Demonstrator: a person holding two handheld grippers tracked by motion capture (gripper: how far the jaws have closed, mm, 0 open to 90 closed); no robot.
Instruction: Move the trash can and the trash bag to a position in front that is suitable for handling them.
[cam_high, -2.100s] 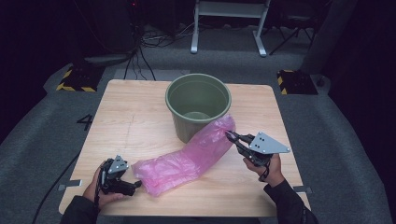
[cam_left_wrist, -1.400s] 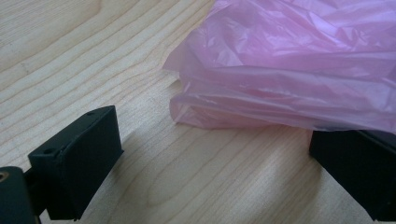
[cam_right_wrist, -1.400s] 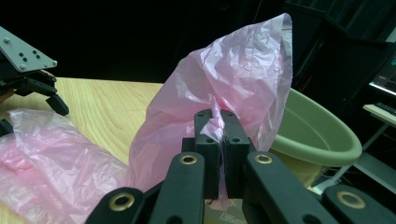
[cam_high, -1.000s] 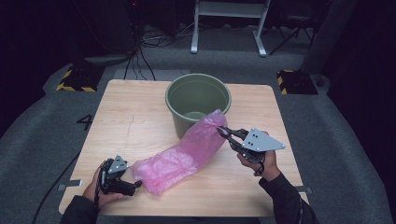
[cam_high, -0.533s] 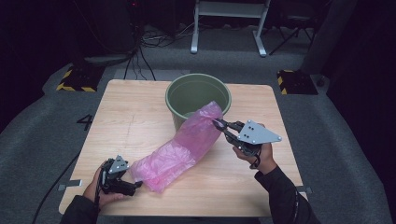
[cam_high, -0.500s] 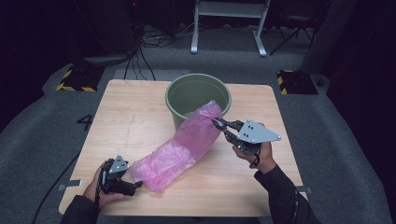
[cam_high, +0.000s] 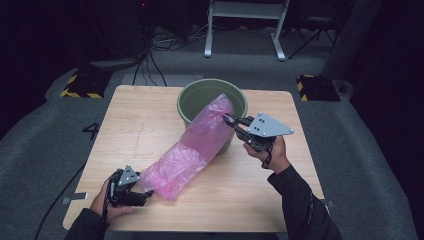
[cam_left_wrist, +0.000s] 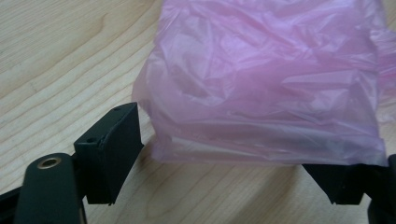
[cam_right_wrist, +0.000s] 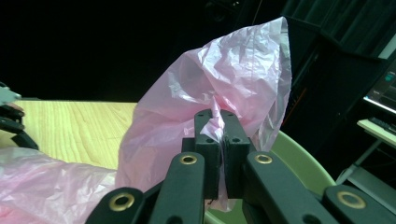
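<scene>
Two grippers work a thin, limp, slippery pink bag (cam_high: 192, 150) stretched from surface to bin (cam_high: 186, 100): right gripper (cam_high: 230, 120) pinches a gathered fold at the rim, left gripper (cam_high: 142, 192) gapes around the loose end, best bunched.

1. High view: fixed above the person's side of the table (cam_high: 150, 125), facing forward and down. It covers the whole tabletop and the dark floor beyond.
2. Left gripper view: mounted on the left gripper (cam_high: 142, 192), low over the wood, looking along its jaws. Very close to the pink bag (cam_left_wrist: 266, 88).
3. Right gripper view: mounted on the right gripper (cam_right_wrist: 219, 135), raised, facing roughly level across the table. Close range.
4. Shared content: all three views take in the pink bag and tabletop; the high and right gripper views also share the green bucket (cam_high: 192, 97).
</scene>
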